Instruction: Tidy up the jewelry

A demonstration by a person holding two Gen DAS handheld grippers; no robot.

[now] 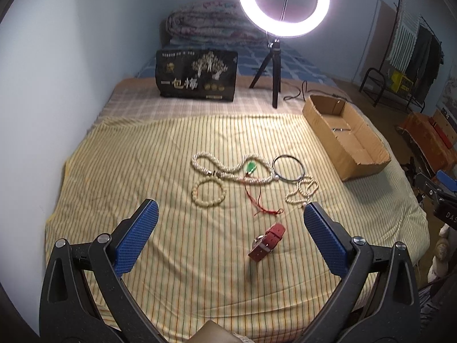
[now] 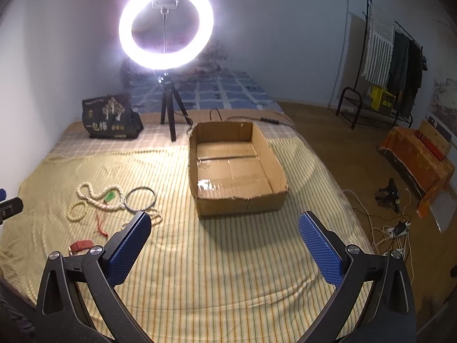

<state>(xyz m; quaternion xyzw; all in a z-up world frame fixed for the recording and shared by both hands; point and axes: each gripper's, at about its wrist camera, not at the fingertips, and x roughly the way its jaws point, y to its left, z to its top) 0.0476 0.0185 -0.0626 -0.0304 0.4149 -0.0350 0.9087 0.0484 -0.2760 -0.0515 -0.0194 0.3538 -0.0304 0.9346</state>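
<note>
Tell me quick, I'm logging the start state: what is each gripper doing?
Left gripper: open, holding nothing, above the red-strapped watch.
Right gripper: open, holding nothing, facing the brown cardboard box.

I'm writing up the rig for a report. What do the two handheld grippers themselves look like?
Both look alike. The left gripper and right gripper each have two flat rectangular finger pads covered in blue, finely dimpled rubber. The pads sit on matte black, speckled plastic arms with triangular cut-outs and round silver pivot bolts. White letters "DAS" show on the right one's body. No cables or sleeves are visible.
</note>
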